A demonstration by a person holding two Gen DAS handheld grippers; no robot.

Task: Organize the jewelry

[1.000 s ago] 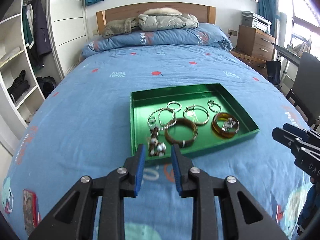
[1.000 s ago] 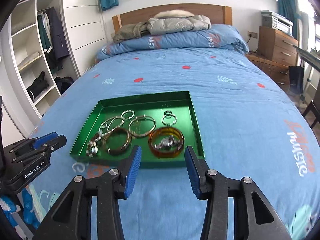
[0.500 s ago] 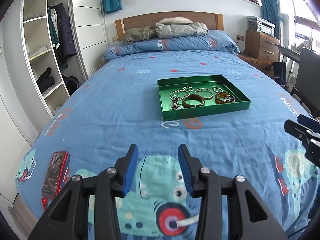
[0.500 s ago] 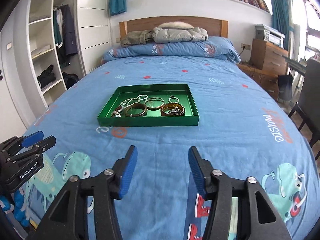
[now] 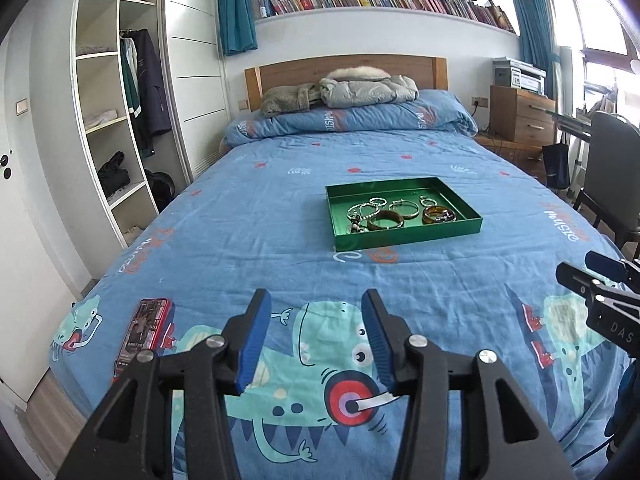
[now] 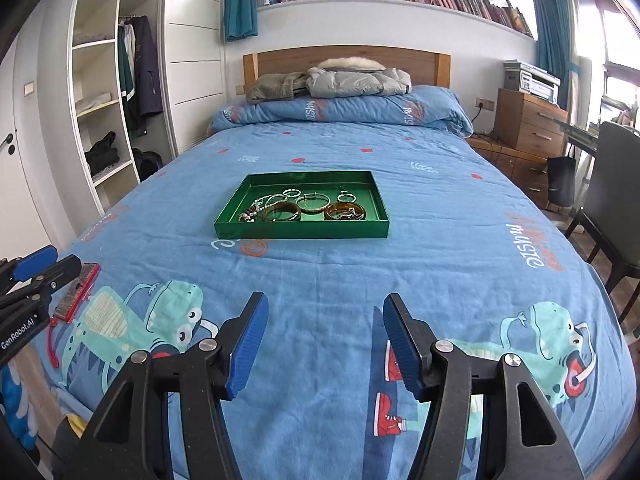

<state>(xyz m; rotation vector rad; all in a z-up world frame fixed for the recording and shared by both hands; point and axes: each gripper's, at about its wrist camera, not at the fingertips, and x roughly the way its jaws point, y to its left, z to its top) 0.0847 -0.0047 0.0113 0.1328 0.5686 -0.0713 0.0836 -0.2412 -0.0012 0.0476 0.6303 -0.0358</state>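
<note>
Both your grippers hover empty over the bed: the left gripper [image 5: 316, 336] spreading wider, the right gripper [image 6: 324, 340] parted, well short of the green tray [image 6: 300, 233].

Bangles and rings [image 5: 396, 213] lie in a green tray [image 5: 408, 236] mid-bed.

bed [image 5: 248, 240] | on it: green tray [image 5: 404, 236], red phone [image 5: 146, 326], folded duvet [image 5: 352, 120]

Bright, even daylight; sharp across the middle.
Lit from windows [image 5: 600, 20] at upper right, blown out to white glare there. Soft, faint shadows on the bed [image 6: 320, 272]. Strong fisheye bending and dark vignetting at corners; no motion blur.
</note>
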